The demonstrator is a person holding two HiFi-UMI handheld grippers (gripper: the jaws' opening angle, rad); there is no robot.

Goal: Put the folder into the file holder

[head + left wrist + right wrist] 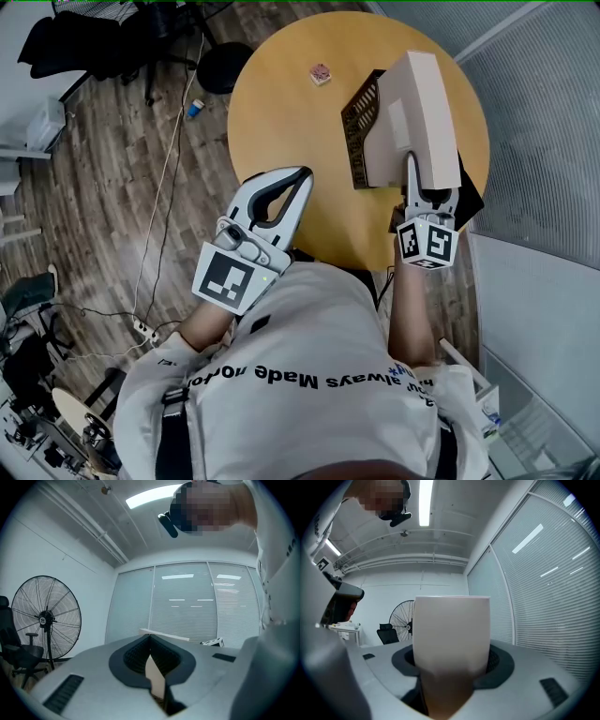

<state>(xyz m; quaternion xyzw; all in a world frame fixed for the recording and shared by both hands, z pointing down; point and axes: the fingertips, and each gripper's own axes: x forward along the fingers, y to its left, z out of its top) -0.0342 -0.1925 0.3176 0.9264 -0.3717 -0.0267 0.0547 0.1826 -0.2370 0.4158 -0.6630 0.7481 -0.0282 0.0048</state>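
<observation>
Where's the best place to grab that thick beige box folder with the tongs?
The thick beige box folder stands on edge, its two flat broad sides parallel. Grip its narrow near end across those sides, coming level from the round wooden table's near edge, as the right tongs do.

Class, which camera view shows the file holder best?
The head view: the black mesh file holder stands on the table, partly hidden by the folder. Neither gripper view shows it; the folder fills the right one.
</observation>
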